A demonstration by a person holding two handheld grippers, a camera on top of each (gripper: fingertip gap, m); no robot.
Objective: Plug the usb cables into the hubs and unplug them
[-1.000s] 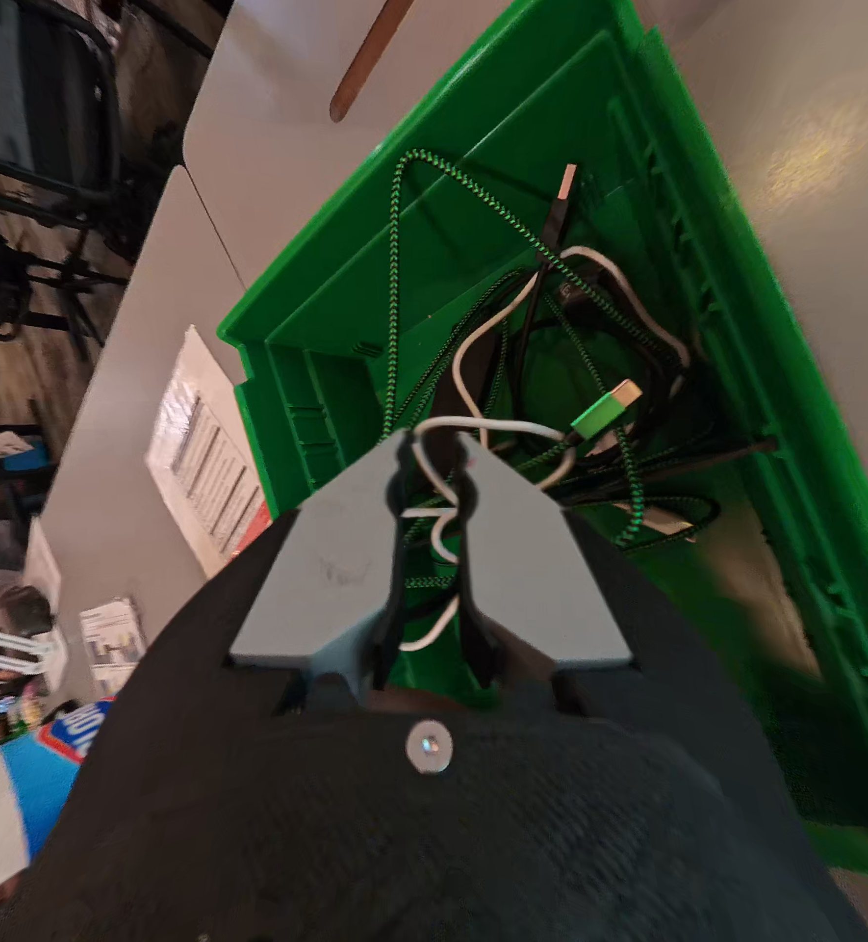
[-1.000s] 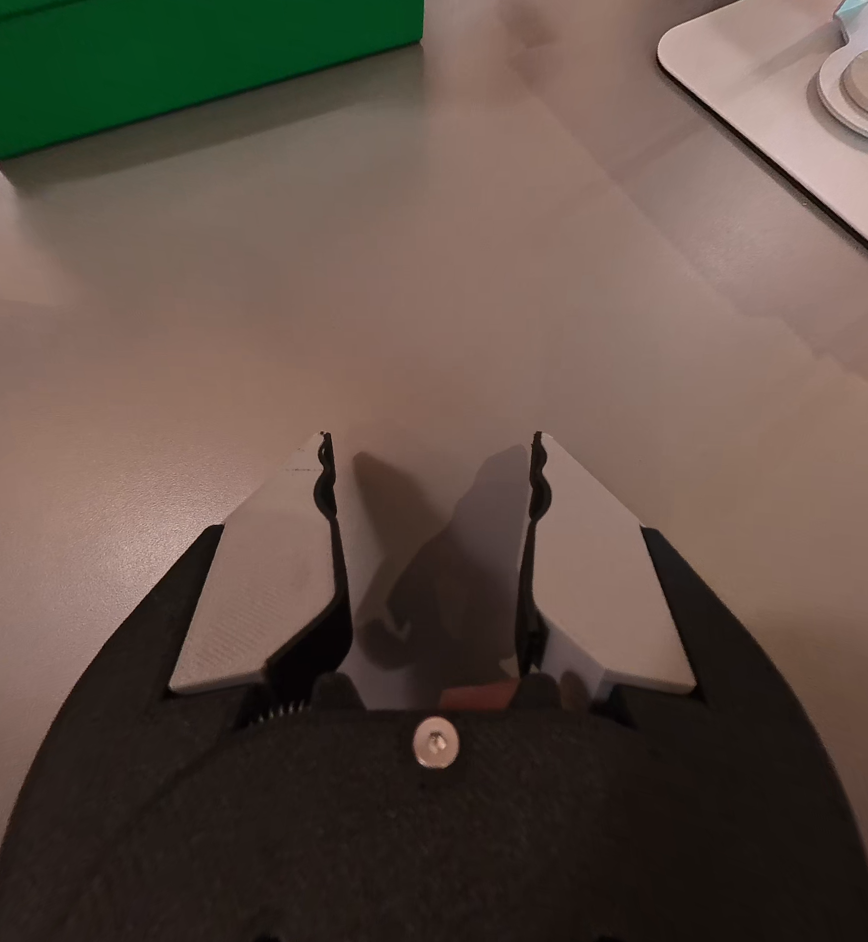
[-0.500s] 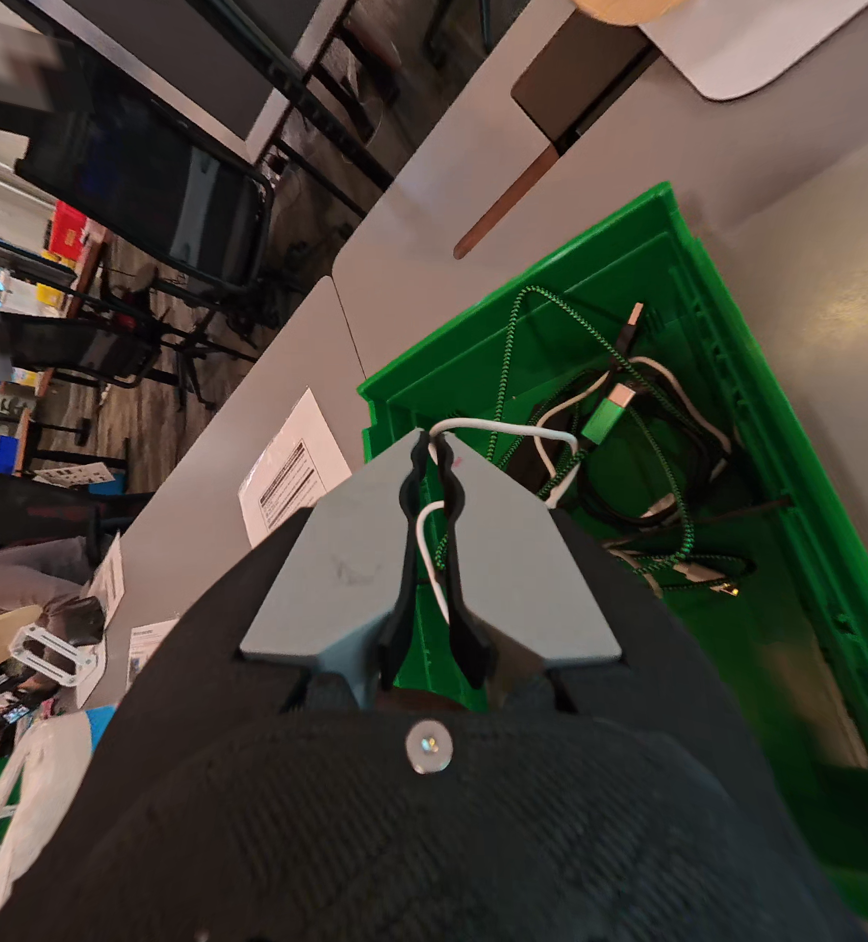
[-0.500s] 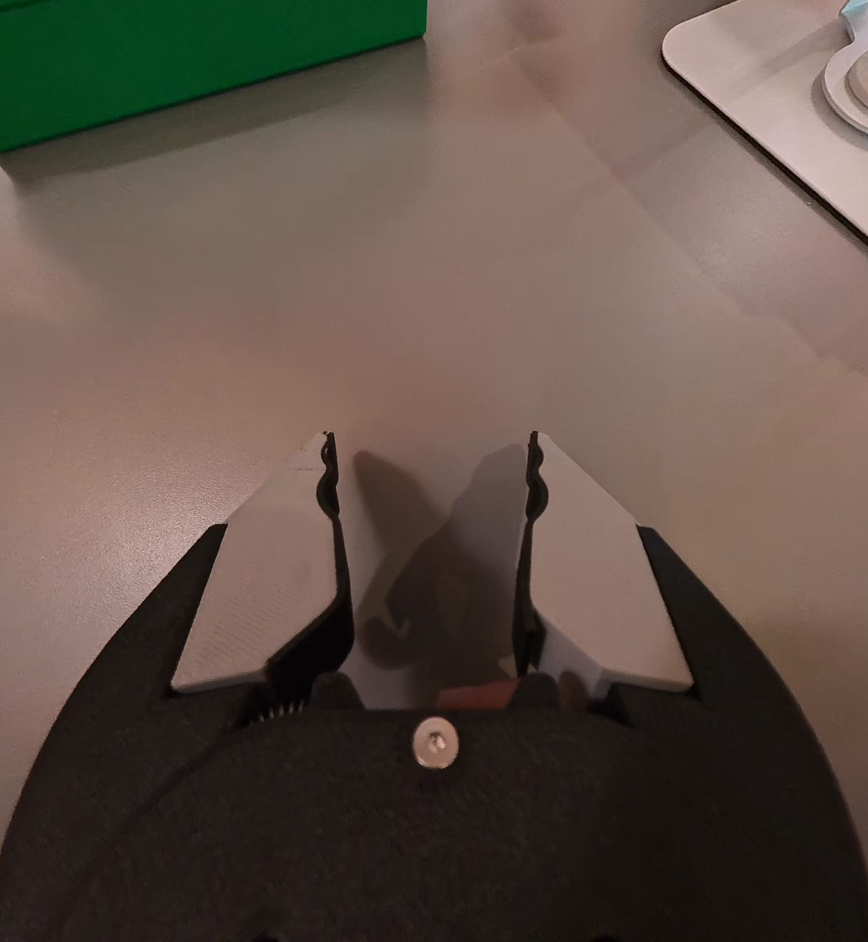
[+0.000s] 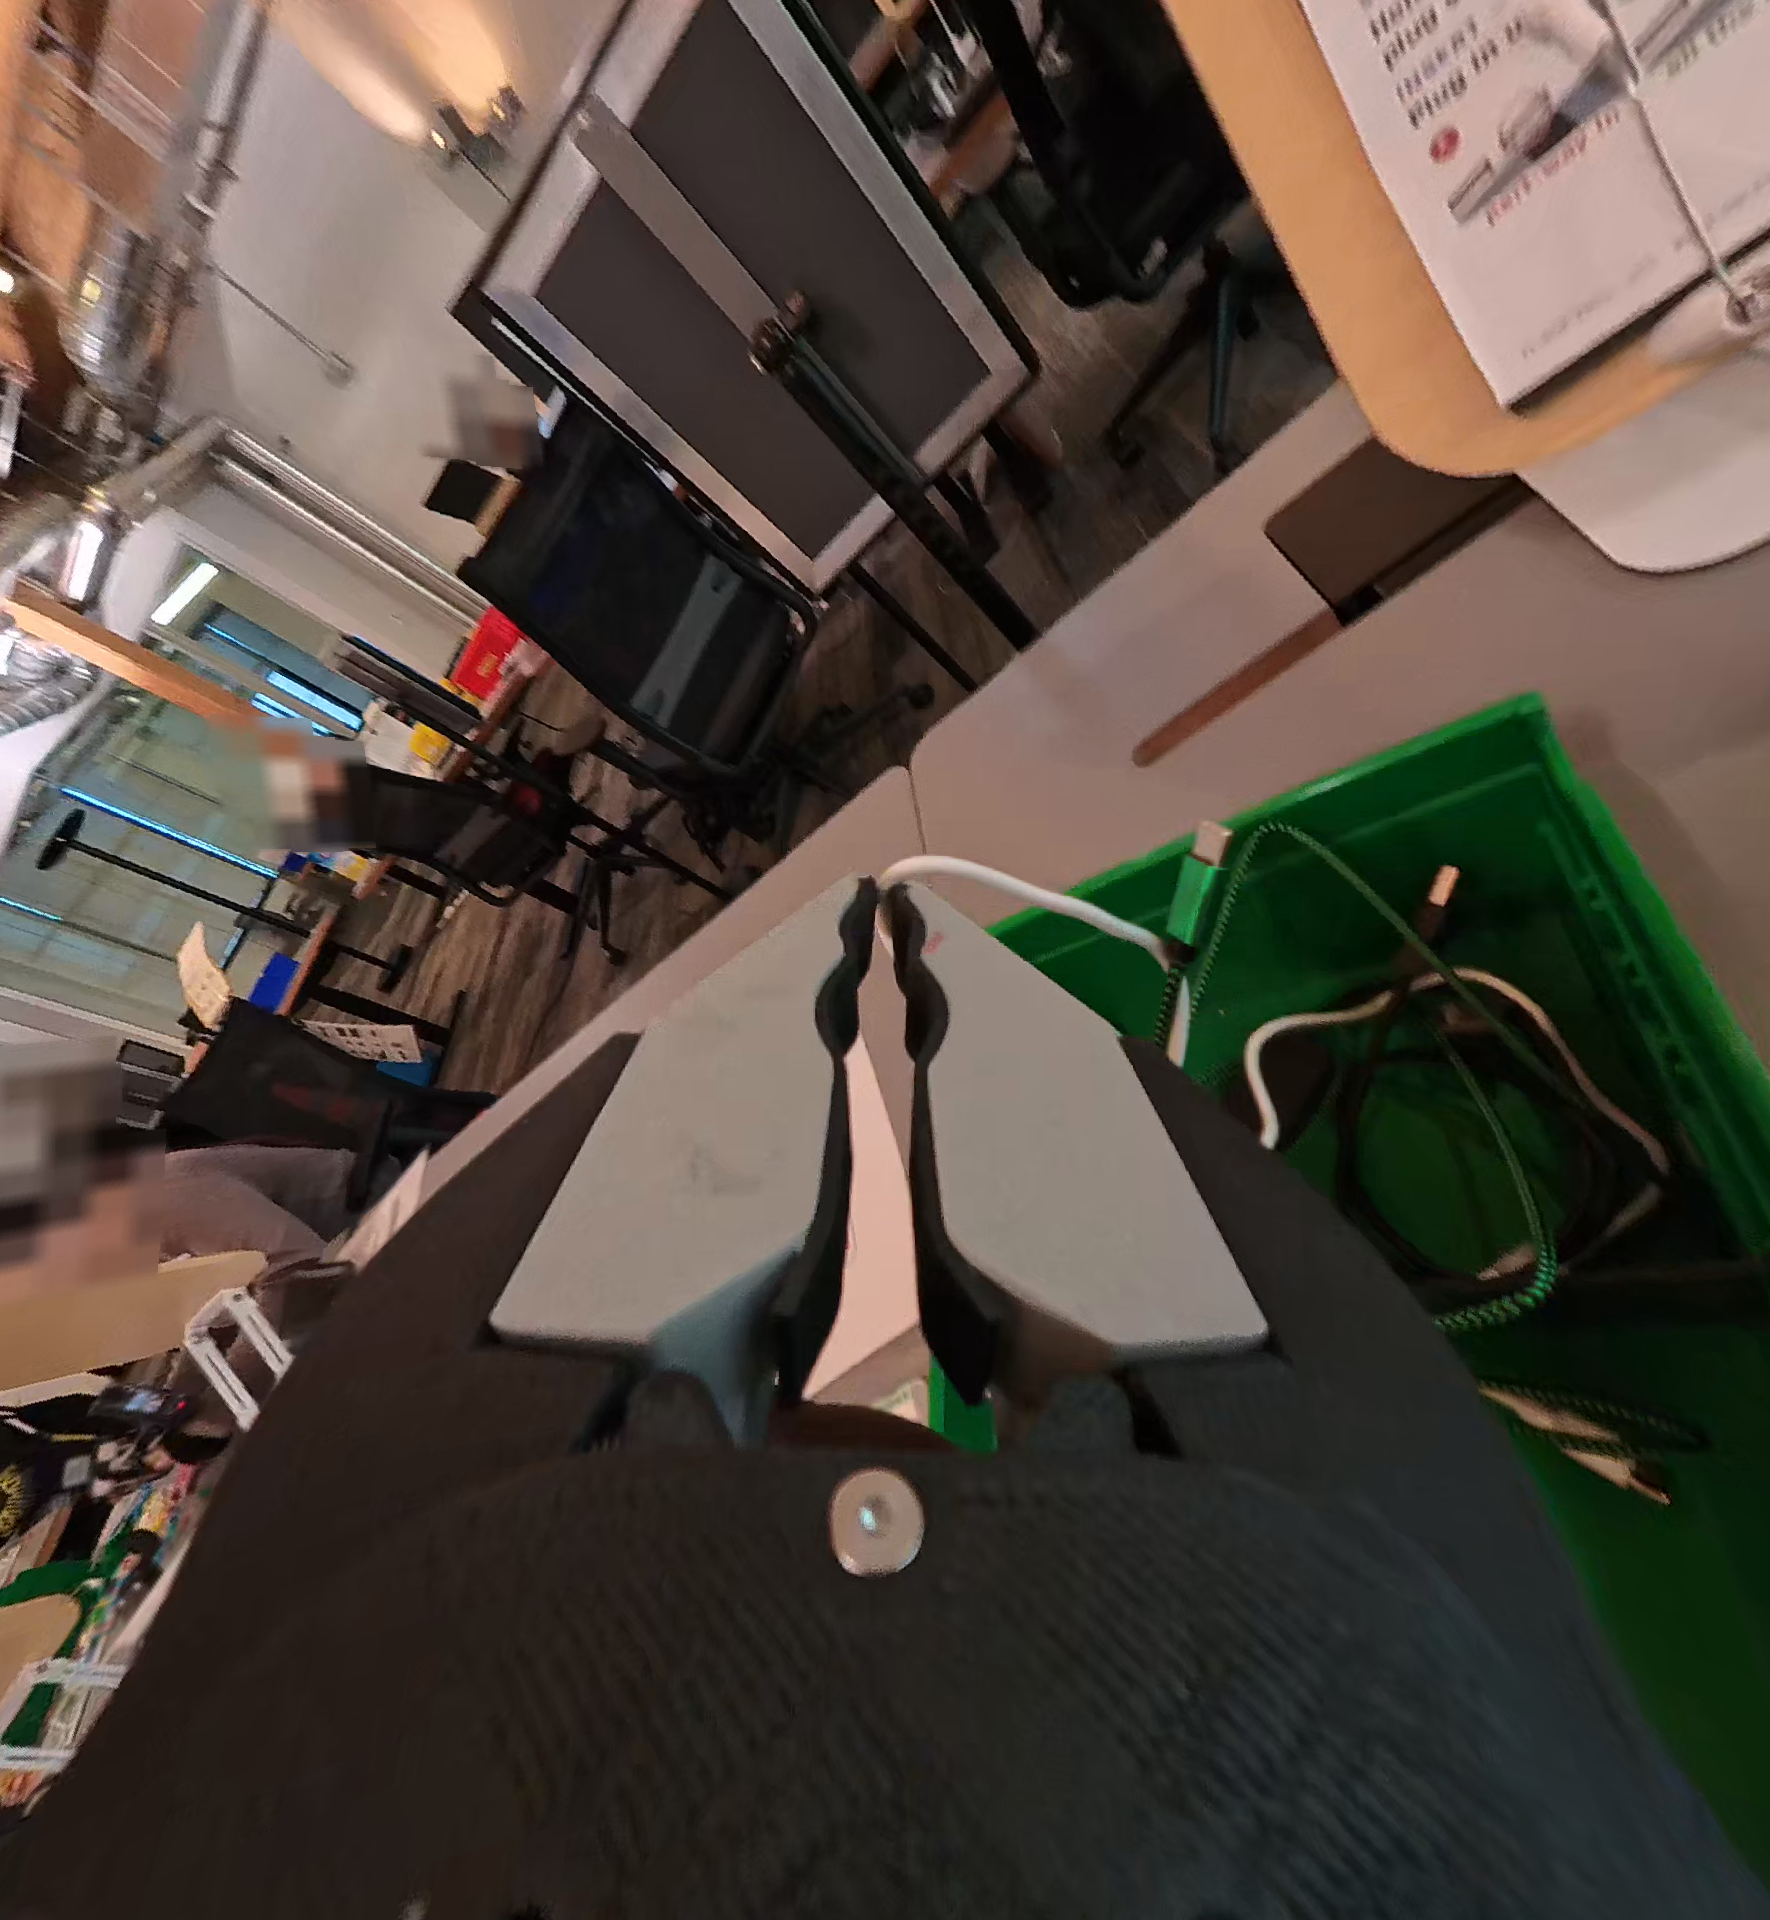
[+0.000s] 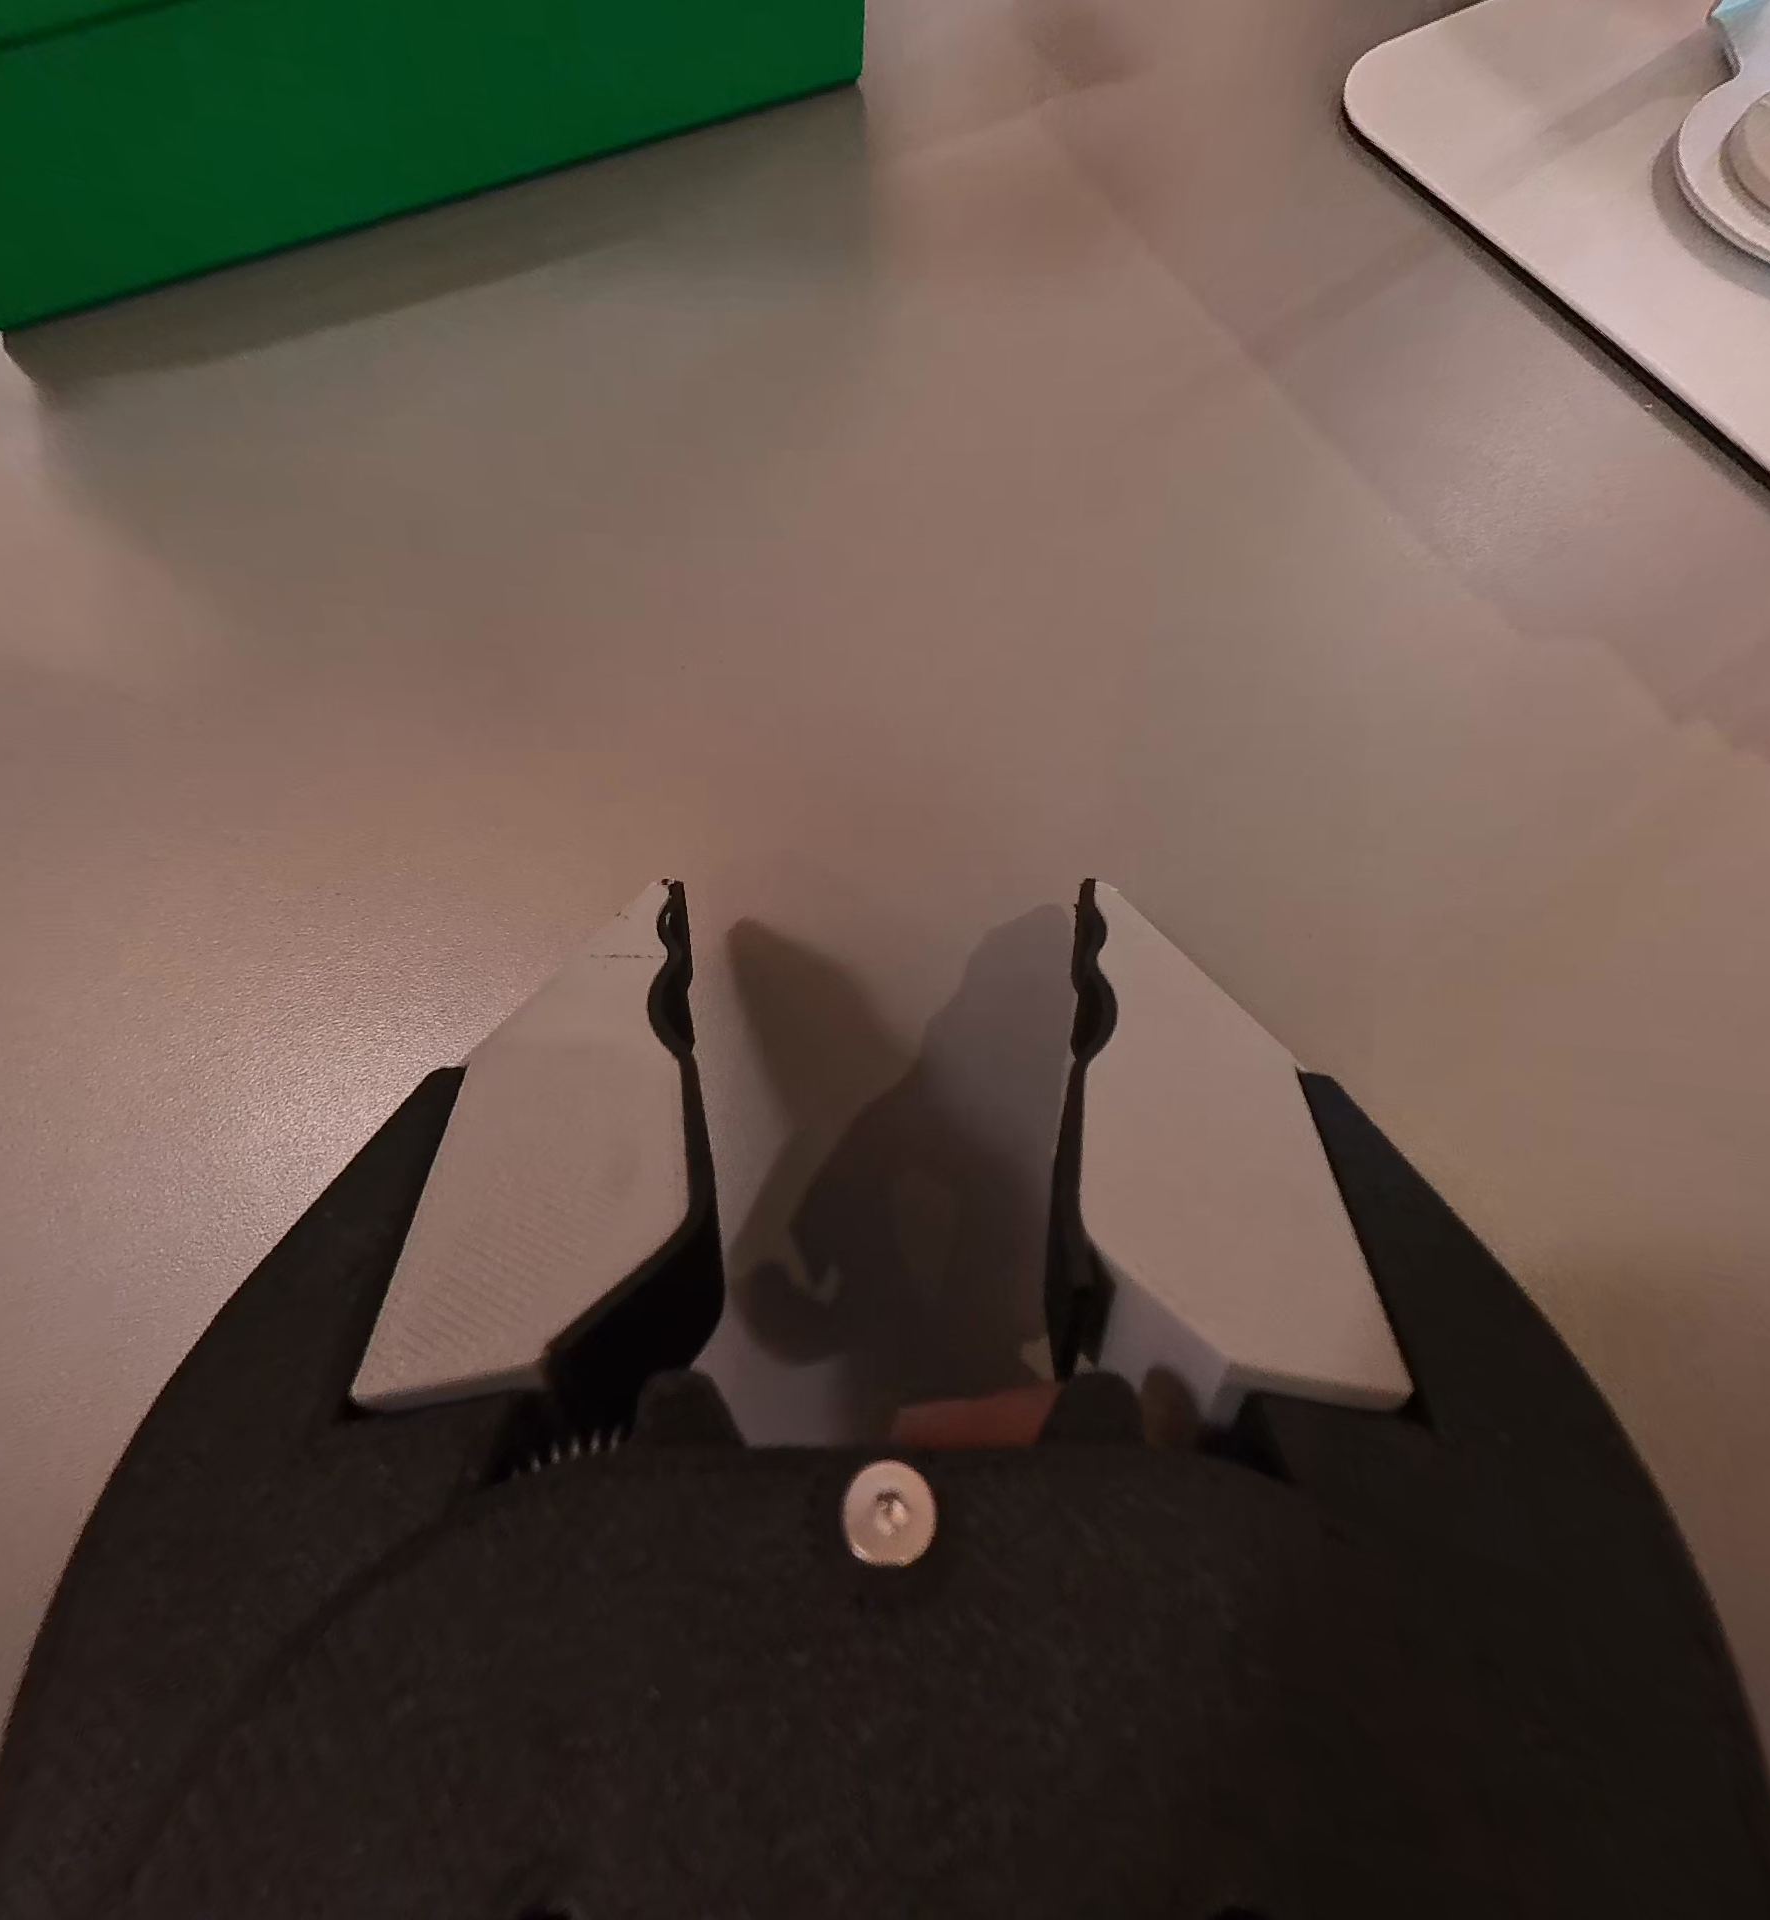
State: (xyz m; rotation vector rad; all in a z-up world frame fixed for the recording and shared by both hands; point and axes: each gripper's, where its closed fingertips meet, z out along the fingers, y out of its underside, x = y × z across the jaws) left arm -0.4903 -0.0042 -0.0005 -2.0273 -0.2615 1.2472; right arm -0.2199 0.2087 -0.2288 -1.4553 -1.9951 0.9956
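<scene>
My left gripper [image 5: 883, 902] is shut on a white usb cable [image 5: 1026, 896] at its very tips and holds it raised above the green bin [image 5: 1733, 1049]. The white cable runs right and down into the bin, hooked with a green braided cable whose green plug [image 5: 1201, 881] hangs up beside it. Black, white and green cables [image 5: 1463, 1122] lie tangled in the bin. My right gripper [image 6: 881, 904] is open and empty, low over the grey table [image 6: 860, 582]. No hub shows in either view.
The green bin's side [image 6: 372, 135] stands at the far left of the right wrist view. A white board [image 6: 1546, 208] with a round disc lies at the far right. Beyond the table edge are chairs, screens and a printed sheet [image 5: 1587, 156]. My hands' fingertips stand some 40 cm from each other.
My left gripper has lifted and tilted up out of the bin, drawing the white cable with it; the green plug has come up too. The right gripper has stayed still.
</scene>
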